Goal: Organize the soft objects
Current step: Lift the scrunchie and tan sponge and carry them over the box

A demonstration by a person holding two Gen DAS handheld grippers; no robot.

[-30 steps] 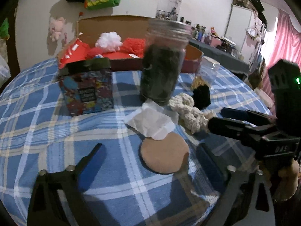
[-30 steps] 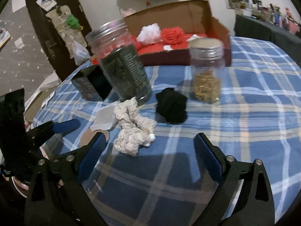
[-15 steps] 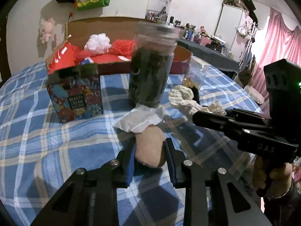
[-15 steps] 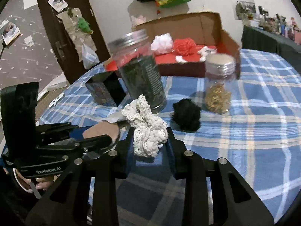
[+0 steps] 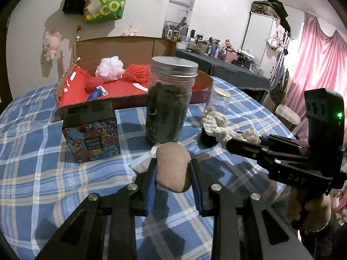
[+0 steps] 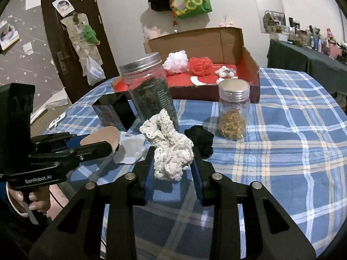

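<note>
Cardboard box [image 6: 243, 43] holds white and red puffs; left tool [image 5: 173, 171] grips tan pad [image 5: 172, 166], right tool [image 6: 173, 162] cream scrunchie [image 6: 171, 149].

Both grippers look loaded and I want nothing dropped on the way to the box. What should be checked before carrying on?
1. Left gripper shut on the tan puff: ok.
2. Right gripper shut on the cream crochet piece: ok.
3. Both items lifted clear of the tablecloth: cannot tell.
4. Free space in the cardboard box: ok, bare red floor at its front.
5. Path to the box: not ok, the dark-filled jar stands in between.
6. Black soft item collected: not ok, it lies on the cloth.
</note>
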